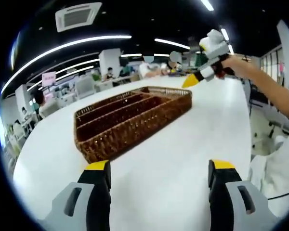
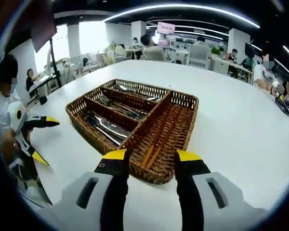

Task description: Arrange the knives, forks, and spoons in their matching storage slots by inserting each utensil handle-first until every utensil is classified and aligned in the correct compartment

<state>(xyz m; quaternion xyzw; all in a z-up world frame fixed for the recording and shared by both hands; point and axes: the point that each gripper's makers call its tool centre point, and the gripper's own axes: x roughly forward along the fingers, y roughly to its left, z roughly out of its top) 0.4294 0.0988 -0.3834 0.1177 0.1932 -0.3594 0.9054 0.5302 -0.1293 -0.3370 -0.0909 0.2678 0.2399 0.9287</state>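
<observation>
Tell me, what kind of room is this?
Probably a large open-plan office or lab: long light strips and a ceiling air vent overhead, people at desks behind, and a big white table holding a wicker cutlery tray.

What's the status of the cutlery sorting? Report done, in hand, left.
Done: the right gripper view shows metal utensils lying in three compartments of the wicker basket, with chopsticks in the long one. Which type lies in which slot is too small to tell. In hand: nothing; the left gripper and right gripper are open. Left: no loose cutlery on the table.
</observation>
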